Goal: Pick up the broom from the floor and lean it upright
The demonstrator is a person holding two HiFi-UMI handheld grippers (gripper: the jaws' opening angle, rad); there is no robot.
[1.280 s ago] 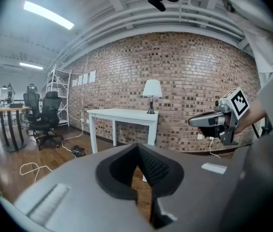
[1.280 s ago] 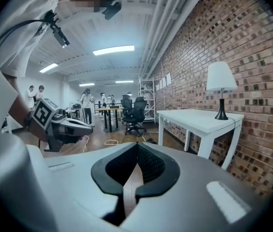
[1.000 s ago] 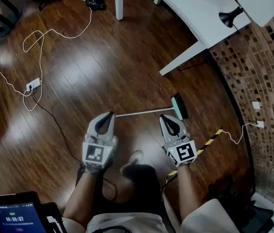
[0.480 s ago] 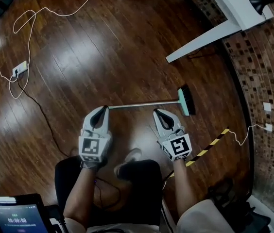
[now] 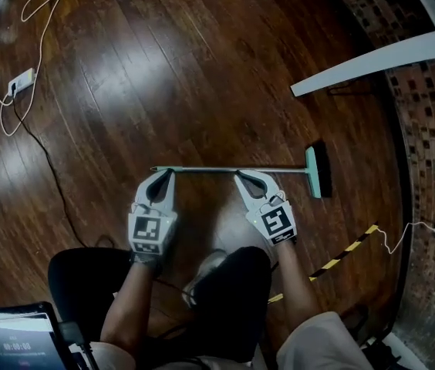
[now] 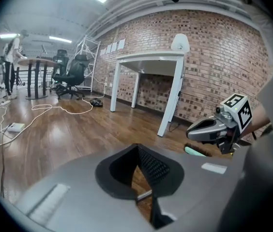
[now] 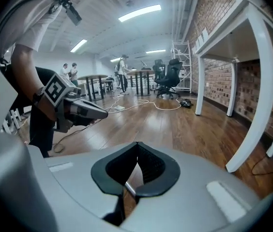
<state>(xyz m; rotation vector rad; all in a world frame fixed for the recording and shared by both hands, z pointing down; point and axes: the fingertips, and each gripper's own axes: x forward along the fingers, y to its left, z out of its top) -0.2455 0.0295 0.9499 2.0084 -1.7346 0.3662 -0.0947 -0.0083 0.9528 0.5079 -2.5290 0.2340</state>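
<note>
Our left gripper (image 5: 169, 173) and right gripper (image 5: 239, 175) sit at the broom (image 5: 279, 169) mid-frame — both closed, empty. We're lined up to grasp it.

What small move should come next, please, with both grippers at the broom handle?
Probably open both jaws. The left gripper and right gripper are shut, their tips at the broom handle, which lies flat on the floor, ungrasped.
</note>
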